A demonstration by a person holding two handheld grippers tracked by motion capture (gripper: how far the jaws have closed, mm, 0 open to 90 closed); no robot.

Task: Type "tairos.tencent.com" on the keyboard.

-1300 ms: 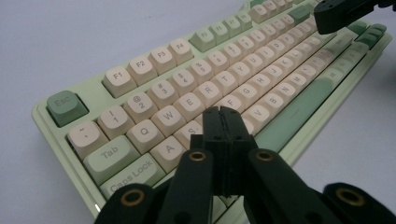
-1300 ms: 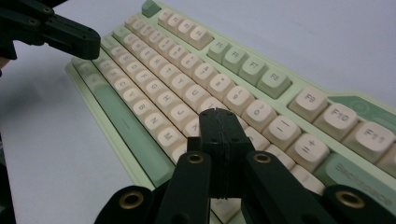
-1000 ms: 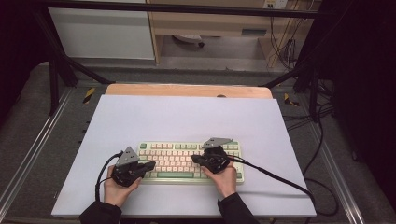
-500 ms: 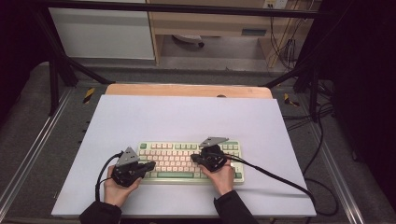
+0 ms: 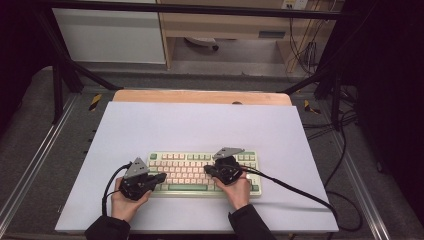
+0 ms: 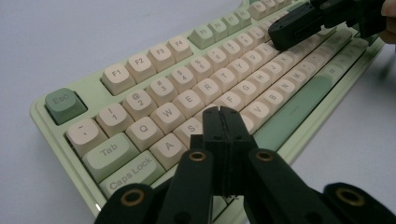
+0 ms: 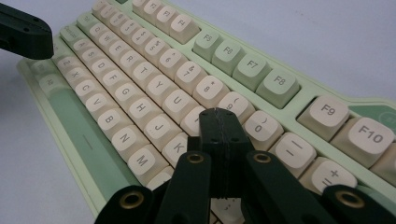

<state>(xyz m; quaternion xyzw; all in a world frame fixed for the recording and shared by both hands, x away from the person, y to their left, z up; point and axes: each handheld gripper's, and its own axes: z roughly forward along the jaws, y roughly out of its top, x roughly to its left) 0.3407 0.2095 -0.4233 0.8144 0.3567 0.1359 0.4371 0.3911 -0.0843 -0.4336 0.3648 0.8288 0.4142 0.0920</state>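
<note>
A pale green keyboard point(image 5: 200, 173) with cream keys lies on the white tabletop near the front edge. My left gripper point(image 5: 162, 177) is held over its left end, jaws pressed together with nothing between them. In the left gripper view its tip point(image 6: 223, 113) hovers over the S and D keys of the keyboard point(image 6: 154, 88). My right gripper point(image 5: 206, 170) is over the middle-right keys, also shut and empty. In the right gripper view its tip point(image 7: 218, 115) sits above the I and K keys of the keyboard point(image 7: 140, 79). Whether either tip touches a key is unclear.
The white sheet point(image 5: 200, 125) covers the table, and a wooden strip point(image 5: 200, 96) runs along its far edge. A black cable point(image 5: 300, 192) trails right from the right gripper, another loops left of the left hand. Metal frame legs stand at both sides.
</note>
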